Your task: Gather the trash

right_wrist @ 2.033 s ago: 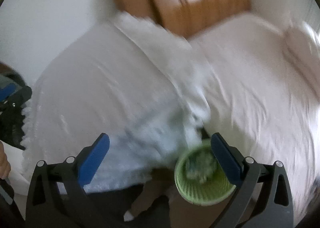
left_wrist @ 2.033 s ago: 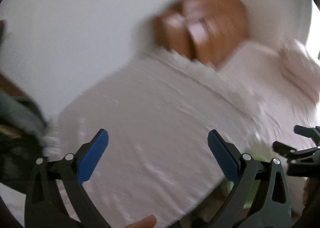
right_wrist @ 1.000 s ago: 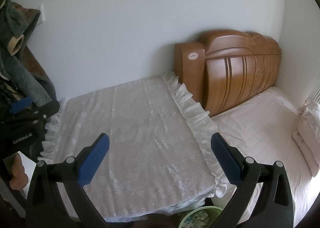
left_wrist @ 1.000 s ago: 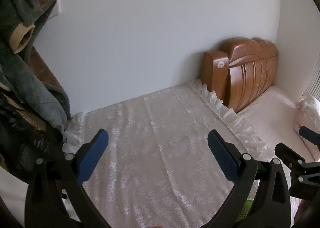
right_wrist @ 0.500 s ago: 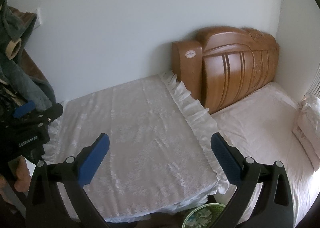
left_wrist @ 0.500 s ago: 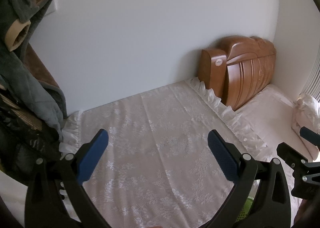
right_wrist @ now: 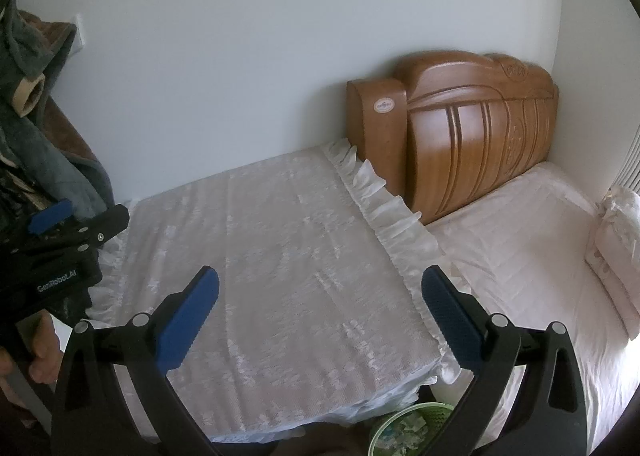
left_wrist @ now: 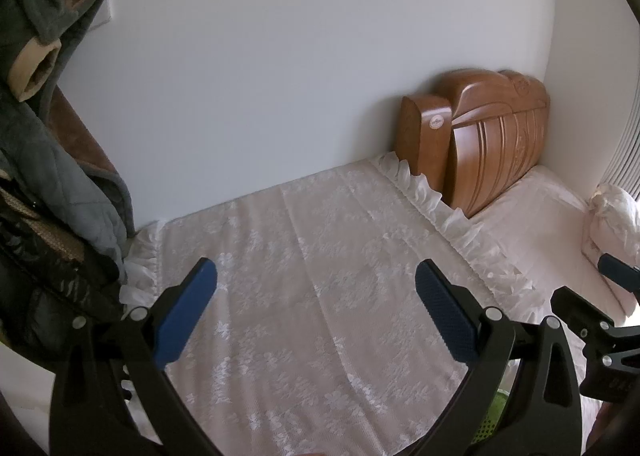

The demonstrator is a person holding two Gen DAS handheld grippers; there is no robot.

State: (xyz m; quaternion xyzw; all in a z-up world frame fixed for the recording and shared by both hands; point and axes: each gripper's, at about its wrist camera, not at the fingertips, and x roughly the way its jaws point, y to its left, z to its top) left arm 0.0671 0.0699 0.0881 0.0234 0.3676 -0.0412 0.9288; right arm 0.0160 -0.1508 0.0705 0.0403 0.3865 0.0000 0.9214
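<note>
Pale walls enclose a bedroom corner where a lace cloth with a ruffled edge (right_wrist: 280,256) covers a low surface beside a bed (right_wrist: 540,256) with a carved wooden headboard (right_wrist: 480,127). At the far left, dark coats (left_wrist: 48,175) hang against the wall. The left gripper (left_wrist: 316,304) hangs above the cloth, blue pads wide apart and empty. The right gripper (right_wrist: 320,308) is likewise spread and empty, over the cloth's near right corner. Only the right wrist view shows the one green waste basket (right_wrist: 404,432), standing on the floor below that corner with crumpled scraps inside; the left view catches merely a green sliver of it (left_wrist: 492,420). Only the right view shows a hand (right_wrist: 40,348) on the left gripper's handle. One pillow (right_wrist: 620,248) lies at the bed's right edge. Compared with half a second ago, both cameras sit slightly lower and nearer the cloth; nothing else has shifted.
</note>
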